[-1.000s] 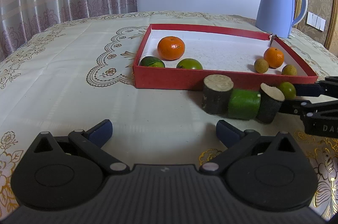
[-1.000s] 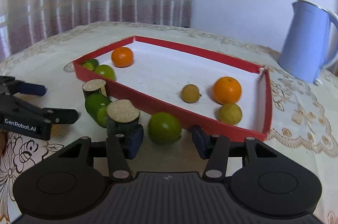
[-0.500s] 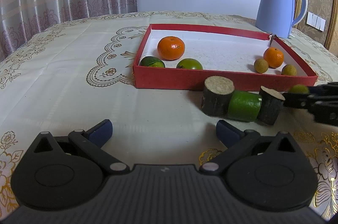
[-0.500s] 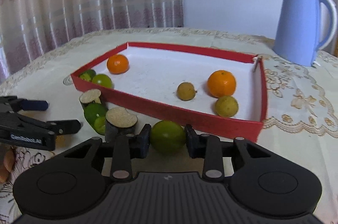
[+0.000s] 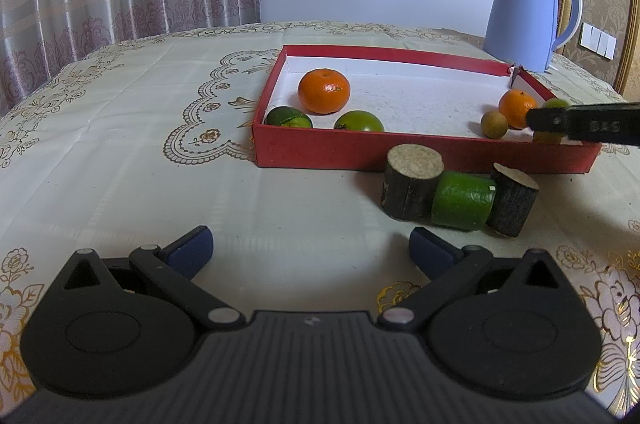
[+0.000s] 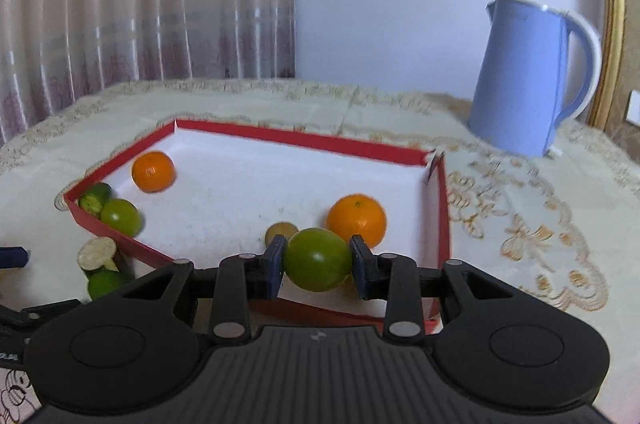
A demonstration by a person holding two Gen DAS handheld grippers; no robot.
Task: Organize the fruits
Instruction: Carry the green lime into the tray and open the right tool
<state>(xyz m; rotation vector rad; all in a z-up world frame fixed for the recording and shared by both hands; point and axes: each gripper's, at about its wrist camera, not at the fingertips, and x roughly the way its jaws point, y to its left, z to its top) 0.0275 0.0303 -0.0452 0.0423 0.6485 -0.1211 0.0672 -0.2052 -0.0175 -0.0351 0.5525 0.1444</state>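
Right gripper [image 6: 318,260], jaws pinching a green fruit [image 6: 317,259], held above the near right corner of the red tray [image 6: 304,140]. Left gripper [image 5: 310,250], jaws spread, low over the bench [image 5: 120,160] near the cut cylinders [image 5: 458,192].

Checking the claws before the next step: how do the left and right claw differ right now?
The left claw is wide open and empty; the right claw is shut on a green fruit. The left claw hangs low over bare tablecloth short of the red tray; the right claw is raised over the tray's near right corner. Both have blue pads.
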